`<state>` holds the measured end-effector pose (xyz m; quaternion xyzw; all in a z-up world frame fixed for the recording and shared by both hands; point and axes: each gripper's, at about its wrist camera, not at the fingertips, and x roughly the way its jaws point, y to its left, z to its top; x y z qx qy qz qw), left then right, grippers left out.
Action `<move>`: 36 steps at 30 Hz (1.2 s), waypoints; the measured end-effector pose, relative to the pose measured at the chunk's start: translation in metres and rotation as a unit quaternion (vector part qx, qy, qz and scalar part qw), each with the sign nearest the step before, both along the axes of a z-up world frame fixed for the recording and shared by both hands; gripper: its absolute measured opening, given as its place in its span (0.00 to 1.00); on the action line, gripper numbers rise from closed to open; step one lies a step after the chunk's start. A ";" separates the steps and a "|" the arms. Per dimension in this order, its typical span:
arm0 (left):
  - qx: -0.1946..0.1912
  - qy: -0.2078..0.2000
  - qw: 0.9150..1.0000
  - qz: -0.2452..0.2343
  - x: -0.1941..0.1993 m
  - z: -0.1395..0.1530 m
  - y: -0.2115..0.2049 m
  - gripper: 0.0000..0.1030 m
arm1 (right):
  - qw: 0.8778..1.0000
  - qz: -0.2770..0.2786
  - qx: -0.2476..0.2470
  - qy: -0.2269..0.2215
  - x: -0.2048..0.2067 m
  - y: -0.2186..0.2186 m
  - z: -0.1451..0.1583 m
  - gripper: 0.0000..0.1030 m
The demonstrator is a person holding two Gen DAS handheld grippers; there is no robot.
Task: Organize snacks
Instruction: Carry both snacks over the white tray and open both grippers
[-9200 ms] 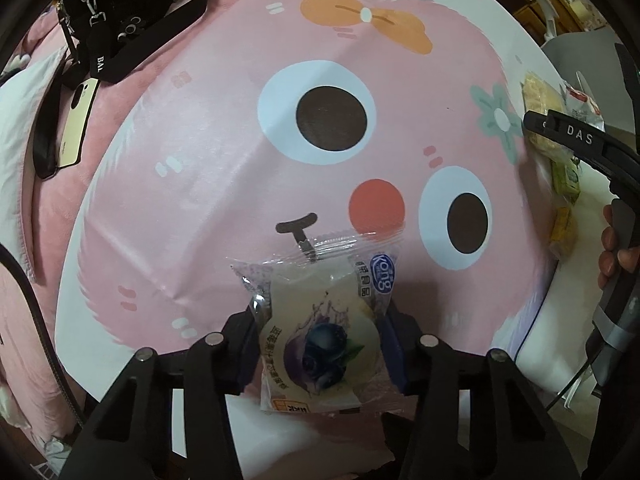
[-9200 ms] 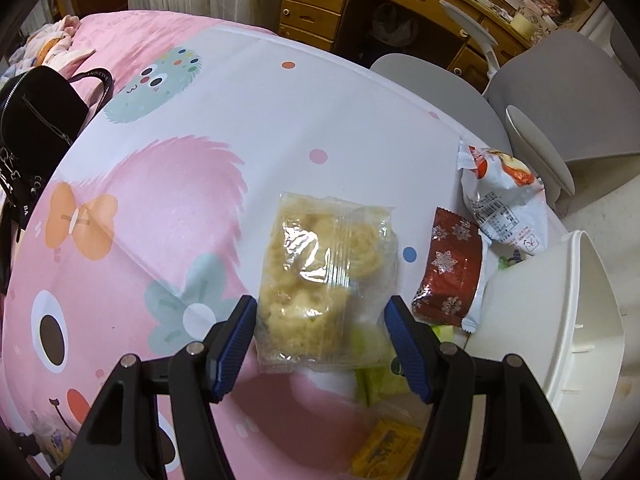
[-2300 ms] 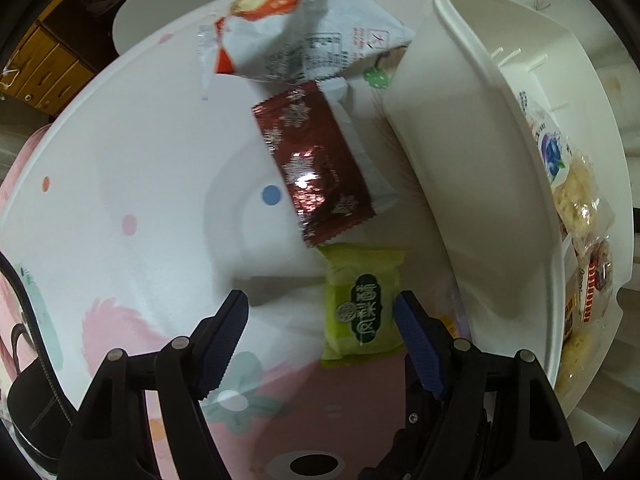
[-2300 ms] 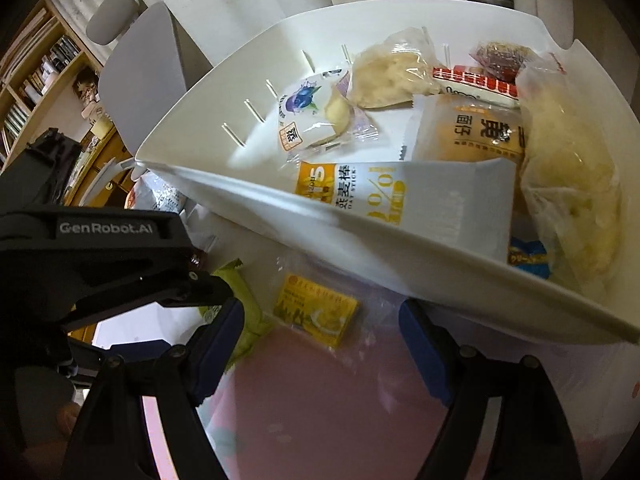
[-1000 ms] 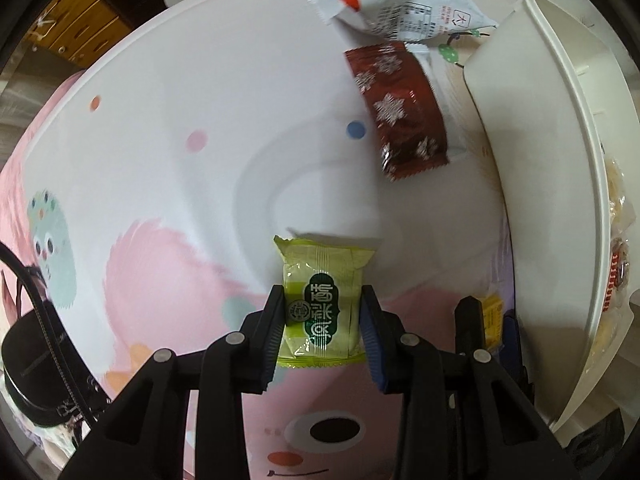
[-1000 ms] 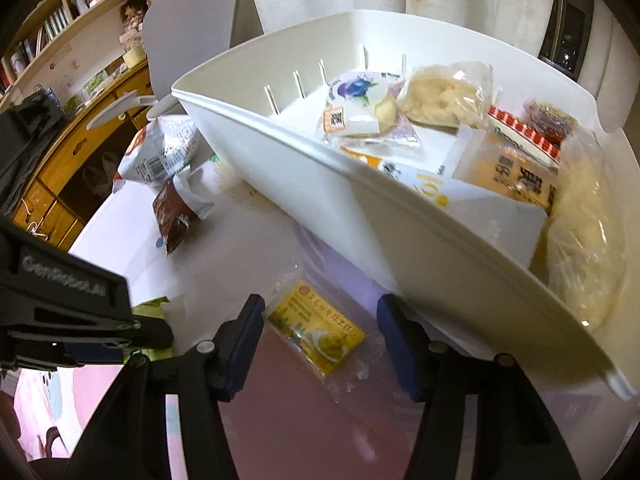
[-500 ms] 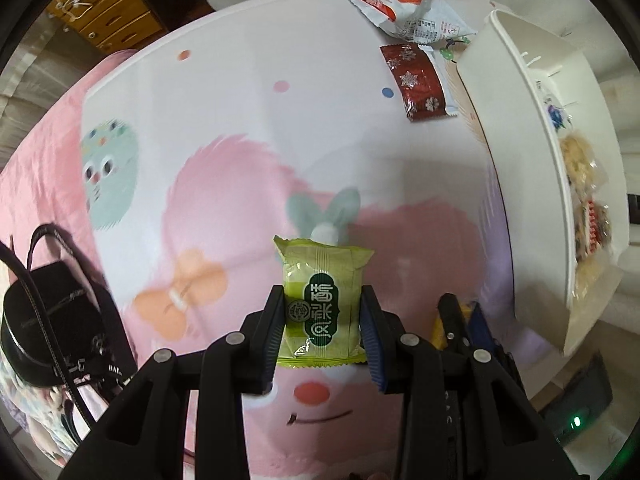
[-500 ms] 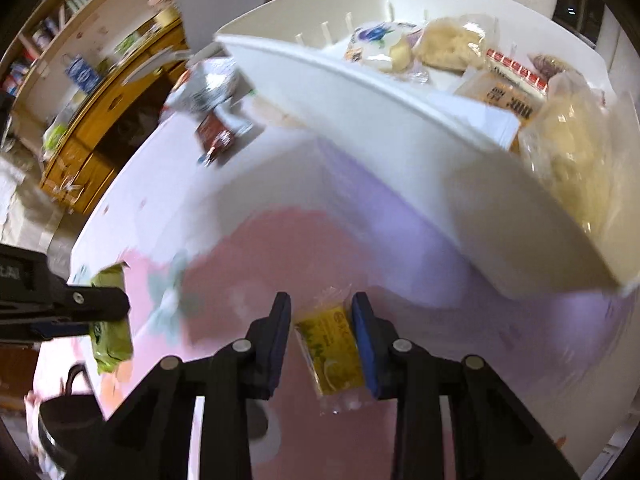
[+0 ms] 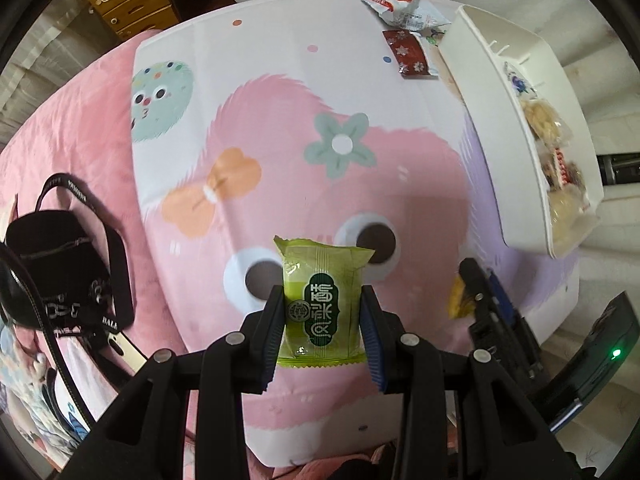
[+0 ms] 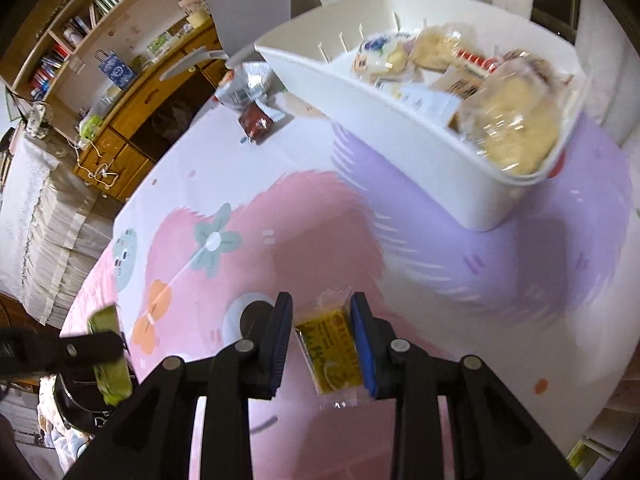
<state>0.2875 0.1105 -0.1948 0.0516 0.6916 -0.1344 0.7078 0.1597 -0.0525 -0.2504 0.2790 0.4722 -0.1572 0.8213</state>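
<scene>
My left gripper is shut on a green snack pack, held upright above the pink cartoon bedspread. My right gripper is shut on a small yellow snack pack, also lifted off the bedspread. In the left wrist view the right gripper shows edge-on at the right with the yellow pack. The white bin stands far right, holding several wrapped snacks. A dark red pack and a white-and-red bag lie beside the bin's far end.
A black strap bag and a phone lie on the pink cover at the left. Wooden drawers and a grey chair stand beyond the bed. A black device with a green light sits low right.
My right gripper closed on the yellow pack and lifted it. Both grippers rose and drew back from the bin, so bin and loose packs now look smaller and farther.
</scene>
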 end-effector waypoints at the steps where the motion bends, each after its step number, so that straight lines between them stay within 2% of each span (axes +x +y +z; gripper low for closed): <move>1: -0.002 -0.004 1.000 0.000 -0.007 0.006 0.002 0.34 | 1.000 0.002 -0.001 -0.005 -0.004 -0.001 0.005 0.29; 10: -0.018 -0.036 0.999 -0.003 -0.051 0.039 -0.004 0.34 | 0.999 0.014 -0.018 -0.033 -0.035 -0.017 0.045 0.29; 19: -0.079 -0.087 0.993 0.029 -0.087 0.053 -0.023 0.34 | 0.995 0.054 -0.048 -0.075 -0.049 -0.053 0.080 0.29; 26: -0.106 -0.101 0.988 0.055 -0.098 0.057 -0.065 0.34 | 0.991 0.089 -0.051 -0.087 -0.051 -0.111 0.095 0.29; 36: -0.142 -0.133 0.978 0.076 -0.097 0.069 -0.146 0.34 | 0.986 0.137 -0.039 -0.092 -0.028 -0.203 0.099 0.29</move>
